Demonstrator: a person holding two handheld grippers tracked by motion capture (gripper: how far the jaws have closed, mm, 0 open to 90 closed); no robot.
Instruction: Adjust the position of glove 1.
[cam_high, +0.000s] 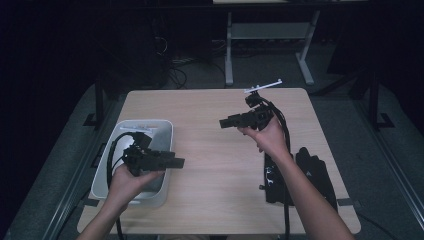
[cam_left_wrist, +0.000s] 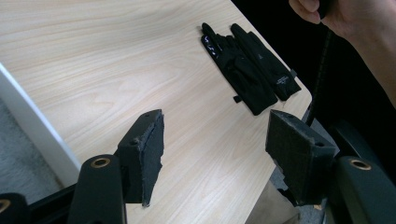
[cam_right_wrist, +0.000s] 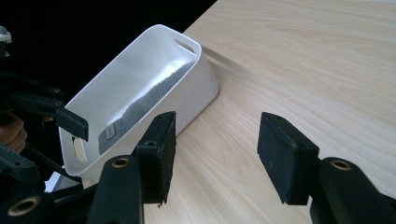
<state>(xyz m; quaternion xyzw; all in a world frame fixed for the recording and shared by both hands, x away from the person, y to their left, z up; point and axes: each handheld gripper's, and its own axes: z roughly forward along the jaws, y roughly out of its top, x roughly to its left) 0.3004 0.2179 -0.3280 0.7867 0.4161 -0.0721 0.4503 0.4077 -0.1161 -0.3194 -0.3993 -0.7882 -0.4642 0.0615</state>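
Bare tabletop (cam_high: 215, 165) lay open between the white bin (cam_high: 162, 131) at the left edge and the black gloves (cam_high: 305, 172) at the right; either gripper could have crossed the middle unhindered.

Both forearms are bare, no sleeves. Each tool, left tool (cam_high: 176, 162) and right tool (cam_high: 223, 123), is black: blocky foam-faced pads (cam_left_wrist: 150, 149), brass-ringed screw holes, black trailing cable; the right carries a grey plate (cam_high: 263, 86).

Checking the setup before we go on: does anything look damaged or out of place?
One thing: the foam pad on the left tongs has a ragged, chipped edge. The gloves lie flat near the table edge, and the white bin stands upright.
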